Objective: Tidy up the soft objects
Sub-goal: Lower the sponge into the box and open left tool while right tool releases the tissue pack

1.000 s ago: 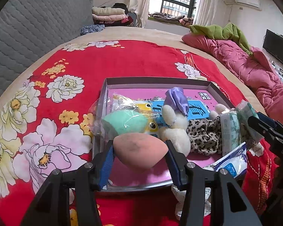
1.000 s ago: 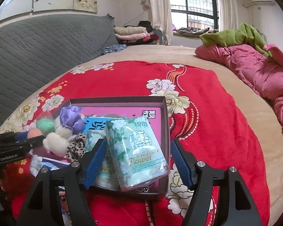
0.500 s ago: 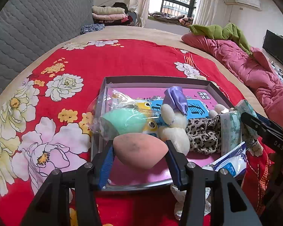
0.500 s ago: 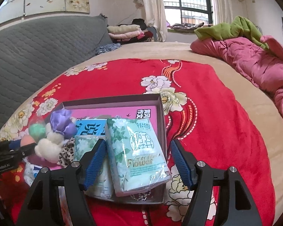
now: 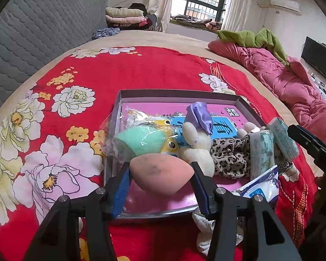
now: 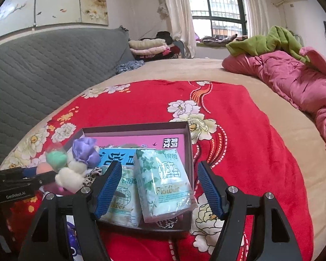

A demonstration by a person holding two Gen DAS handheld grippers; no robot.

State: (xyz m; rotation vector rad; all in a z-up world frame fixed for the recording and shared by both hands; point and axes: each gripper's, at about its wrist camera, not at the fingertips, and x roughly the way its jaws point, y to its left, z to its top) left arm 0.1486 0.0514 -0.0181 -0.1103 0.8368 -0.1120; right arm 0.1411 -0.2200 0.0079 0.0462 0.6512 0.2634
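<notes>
My left gripper (image 5: 160, 169) is shut on a peach egg-shaped makeup sponge (image 5: 163, 178), held just above the near end of an open grey box (image 5: 180, 93) with a pink floor. Inside lie a green sponge in a clear bag (image 5: 141, 141), a cream plush rabbit with a purple bow (image 5: 197, 143) and a leopard-print cloth (image 5: 230, 154). My right gripper (image 6: 160, 169) stands open around a green floral tissue pack (image 6: 165, 180) that leans in the box's near right corner, with a gap at each pad. A second tissue pack (image 6: 126, 195) lies beside it.
The box sits on a red flowered blanket (image 5: 141, 71) spread over a bed. A blue-and-white packet (image 5: 258, 187) hangs over the box's near rim, and a white plush piece (image 5: 206, 224) lies just outside it. A pink quilt (image 6: 293, 82) is bunched at the right, with a grey padded headboard (image 6: 43, 65) at the left.
The right gripper's pads stand a little farther from the tissue pack, which now rests in the box. The left gripper and its sponge have not moved.
</notes>
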